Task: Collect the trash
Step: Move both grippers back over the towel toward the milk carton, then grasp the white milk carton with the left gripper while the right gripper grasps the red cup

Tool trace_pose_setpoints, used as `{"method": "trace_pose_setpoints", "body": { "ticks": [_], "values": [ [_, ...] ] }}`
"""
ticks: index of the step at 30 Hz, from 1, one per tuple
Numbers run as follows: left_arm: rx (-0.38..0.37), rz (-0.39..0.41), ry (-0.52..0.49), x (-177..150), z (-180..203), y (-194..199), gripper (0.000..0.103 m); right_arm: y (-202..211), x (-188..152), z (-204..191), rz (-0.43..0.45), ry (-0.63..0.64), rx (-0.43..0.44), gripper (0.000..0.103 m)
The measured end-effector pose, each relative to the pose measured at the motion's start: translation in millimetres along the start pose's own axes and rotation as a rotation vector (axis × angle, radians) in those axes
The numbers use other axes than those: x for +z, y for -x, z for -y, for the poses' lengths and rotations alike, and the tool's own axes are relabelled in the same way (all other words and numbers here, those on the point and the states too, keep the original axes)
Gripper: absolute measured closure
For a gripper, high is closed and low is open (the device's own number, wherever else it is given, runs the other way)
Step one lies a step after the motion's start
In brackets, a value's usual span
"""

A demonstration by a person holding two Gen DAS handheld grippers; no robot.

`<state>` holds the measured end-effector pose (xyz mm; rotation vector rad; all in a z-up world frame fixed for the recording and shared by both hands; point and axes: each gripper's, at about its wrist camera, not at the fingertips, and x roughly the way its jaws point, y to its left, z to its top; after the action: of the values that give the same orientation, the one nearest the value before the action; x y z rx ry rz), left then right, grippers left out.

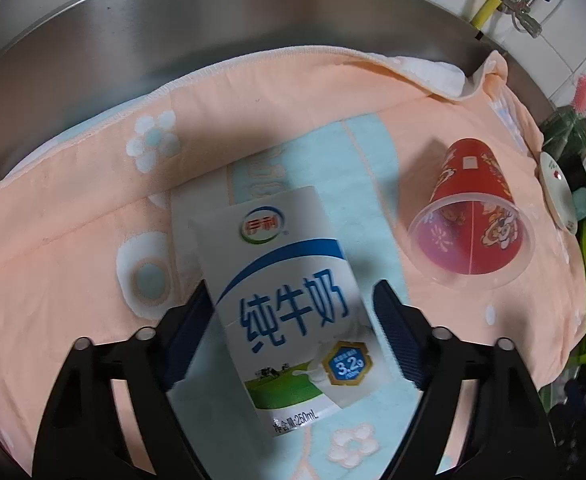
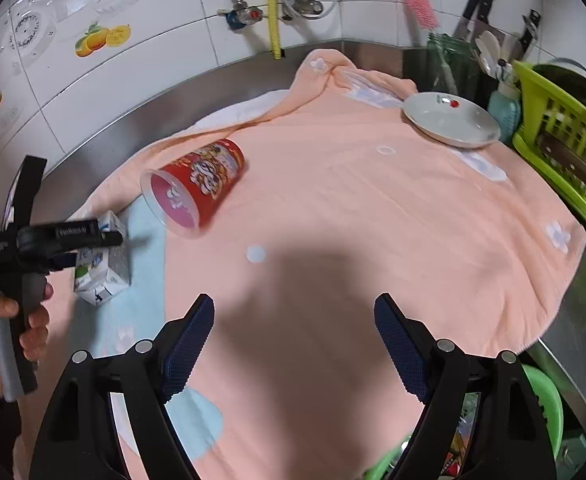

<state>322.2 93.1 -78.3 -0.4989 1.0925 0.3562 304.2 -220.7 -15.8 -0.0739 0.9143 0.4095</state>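
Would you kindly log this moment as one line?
left gripper: open around milk carton | right gripper: open, empty | red cup: on side

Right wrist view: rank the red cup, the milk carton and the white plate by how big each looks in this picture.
1. red cup and white plate: they look about alike, and the plate lies farther from the camera, so no ranking between them.
2. milk carton: smallest, partly hidden behind the left gripper.

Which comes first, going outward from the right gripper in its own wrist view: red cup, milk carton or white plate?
From the right gripper:
1. Milk carton, low on the left, beside the left gripper.
2. Red cup, on its side, further back on the left.
3. White plate, far right.
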Motion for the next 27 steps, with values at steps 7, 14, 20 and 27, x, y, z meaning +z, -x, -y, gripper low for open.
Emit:
{"method": "trace_pose_setpoints", "body": {
  "ticks": [7,14,20,27],
  "values": [
    [-0.053,0.009,-0.049,-2,-8,0,0.028,-15,31,-22,-0.011,-0.006,0.035,0.024],
    [-0.086,0.008,-0.097,-2,-11,2,0.028,-37,75,-54,-0.041,-0.016,0.078,0.024],
    [-0.107,0.008,-0.126,-2,-11,2,0.029,-59,106,-73,-0.062,-0.056,0.100,0.024],
    [-0.123,0.011,-0.178,-10,-13,8,0.030,-94,133,-85,-0.121,-0.111,0.101,0.024]
  ]
}}
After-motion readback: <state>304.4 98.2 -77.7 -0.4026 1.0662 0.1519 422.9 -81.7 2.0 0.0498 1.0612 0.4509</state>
